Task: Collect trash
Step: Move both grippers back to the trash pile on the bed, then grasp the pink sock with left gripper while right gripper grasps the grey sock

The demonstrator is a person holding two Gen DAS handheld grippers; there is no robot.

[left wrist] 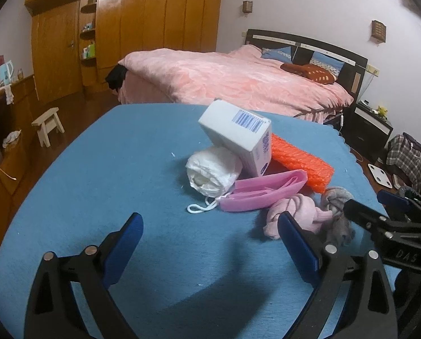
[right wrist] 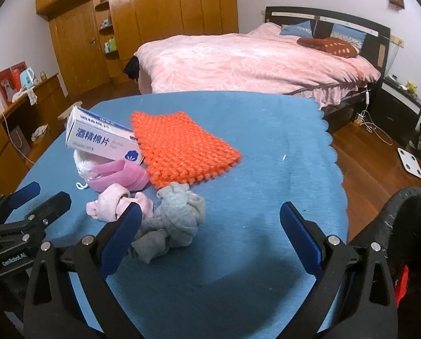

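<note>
On the blue tablecloth [left wrist: 125,155] lies a pile: a white alcohol-pad box [left wrist: 238,132] [right wrist: 103,137] leaning on a white rolled bundle [left wrist: 211,171], an orange bubble-wrap sheet [left wrist: 300,159] [right wrist: 182,147], a pink case [left wrist: 264,193] [right wrist: 120,178], a knotted pink sock [left wrist: 292,217] [right wrist: 117,204] and a knotted grey sock [left wrist: 337,214] [right wrist: 173,220]. My left gripper [left wrist: 210,223] is open and empty, short of the pile. My right gripper [right wrist: 210,214] is open and empty, its left finger beside the grey sock. Each gripper shows in the other's view.
A black bin [right wrist: 408,240] stands at the table's right edge. A pink-covered bed [left wrist: 233,76] lies beyond the table, a wooden wardrobe [left wrist: 139,22] behind it. A small stool [left wrist: 48,124] and a dresser [left wrist: 1,118] are at left. A scale [right wrist: 410,161] lies on the wood floor.
</note>
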